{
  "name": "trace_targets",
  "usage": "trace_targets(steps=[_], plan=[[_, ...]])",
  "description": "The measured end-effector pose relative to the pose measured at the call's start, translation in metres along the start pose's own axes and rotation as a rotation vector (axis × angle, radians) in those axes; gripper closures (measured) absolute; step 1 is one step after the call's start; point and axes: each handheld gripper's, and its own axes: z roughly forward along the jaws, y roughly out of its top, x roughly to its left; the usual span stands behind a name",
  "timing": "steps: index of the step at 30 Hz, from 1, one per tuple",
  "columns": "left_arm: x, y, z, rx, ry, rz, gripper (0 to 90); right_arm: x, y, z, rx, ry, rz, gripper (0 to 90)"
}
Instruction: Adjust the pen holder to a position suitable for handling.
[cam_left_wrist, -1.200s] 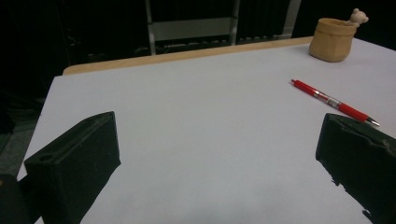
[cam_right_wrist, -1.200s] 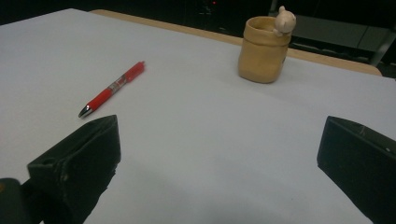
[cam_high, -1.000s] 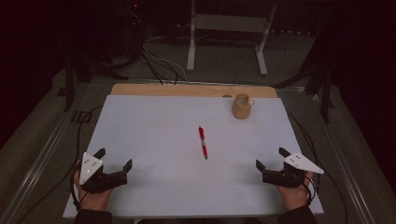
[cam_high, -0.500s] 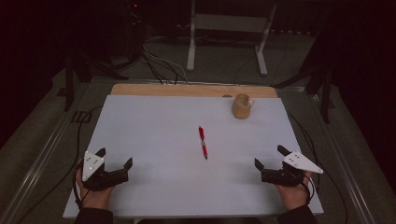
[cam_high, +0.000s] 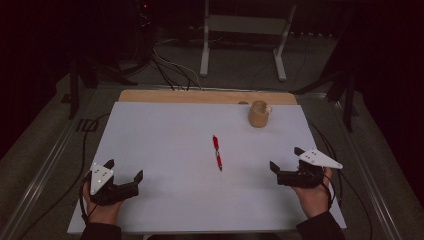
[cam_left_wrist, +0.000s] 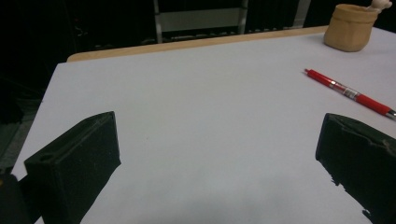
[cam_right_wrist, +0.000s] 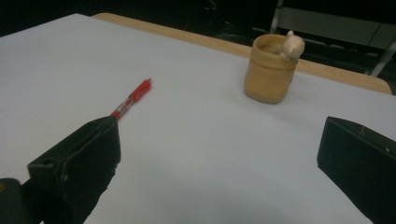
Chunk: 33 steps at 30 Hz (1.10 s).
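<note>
Nearest you, both grippers rest low at the table's (cam_high: 165, 130) front edge, the left gripper (cam_high: 124, 174) at the left corner and the right gripper (cam_high: 286, 162) at the right, each with jaws spread wide and nothing between them. Between the two and a little farther out, the pen (cam_high: 216, 152) lies flat mid-table, well apart from both. Your risk, as I judge it, is that a thin round pen rolls or skids if one jaw touches it first, or that the jaws scrape the table and close over its top. Farther back right stands the cup (cam_high: 259, 114); a wide sweep with the right gripper could knock it. Your right gripper view has the pen's near end behind a jaw, and the left gripper view hides its tip. Whatever pale thing sits on the cup's rim is too blurred to name
</note>
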Motion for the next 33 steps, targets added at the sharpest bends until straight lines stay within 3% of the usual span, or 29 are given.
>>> trace_targets(steps=[7,18,33], plan=[[0.0,-0.001,0.001,0.005,-0.006,-0.001,0.3,-0.01,0.029,0.009,0.032,0.012,0.032,0.2],[-0.001,-0.002,0.001,0.006,-0.006,-0.009,0.3,-0.021,0.069,0.031,0.058,-0.02,0.022,0.2],[0.001,-0.003,0.001,0.004,-0.004,-0.025,0.3,-0.054,0.099,0.07,0.094,-0.048,0.112,0.2]])
